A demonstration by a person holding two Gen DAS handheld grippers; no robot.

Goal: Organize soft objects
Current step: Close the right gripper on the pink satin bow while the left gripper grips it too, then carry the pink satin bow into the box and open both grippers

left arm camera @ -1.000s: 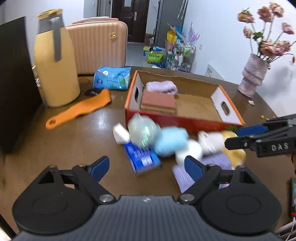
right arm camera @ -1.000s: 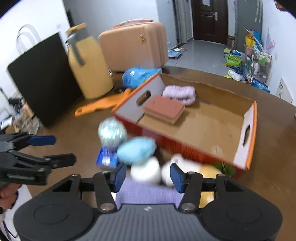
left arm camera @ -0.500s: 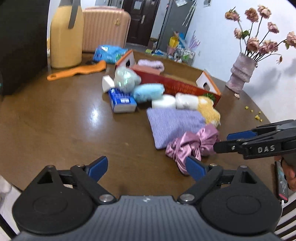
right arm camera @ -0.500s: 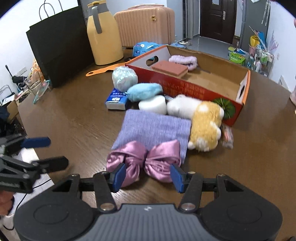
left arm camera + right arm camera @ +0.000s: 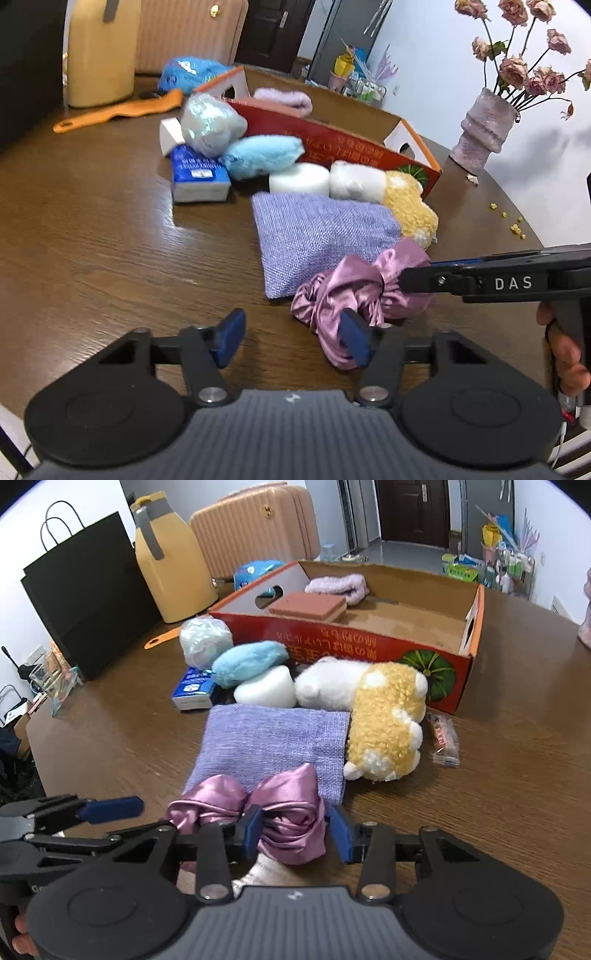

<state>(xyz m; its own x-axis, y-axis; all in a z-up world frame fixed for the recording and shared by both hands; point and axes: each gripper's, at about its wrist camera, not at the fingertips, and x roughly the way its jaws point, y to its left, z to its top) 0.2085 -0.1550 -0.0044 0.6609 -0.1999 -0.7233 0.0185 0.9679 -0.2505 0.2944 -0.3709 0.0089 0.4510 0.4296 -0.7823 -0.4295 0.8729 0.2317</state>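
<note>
My right gripper (image 5: pixel 293 829): I am bracketing the pink satin scrunchie (image 5: pixel 284 812) loosely, fingers apart.
My left gripper (image 5: pixel 291 338): I am holding it wide apart, gripping nothing.
Scrunchie: lying on the purple cloth's (image 5: pixel 273 742) edge.

We are holding our left gripper (image 5: pixel 293 338) open and low at 6 o'clock, our right gripper (image 5: pixel 295 830) reaching in open from 3 o'clock.

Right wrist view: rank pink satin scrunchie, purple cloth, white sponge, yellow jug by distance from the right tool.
1. Pink satin scrunchie, between the right tool fingers.
2. Purple cloth, just beyond.
3. White sponge, behind the cloth.
4. Yellow jug, far left.
</note>
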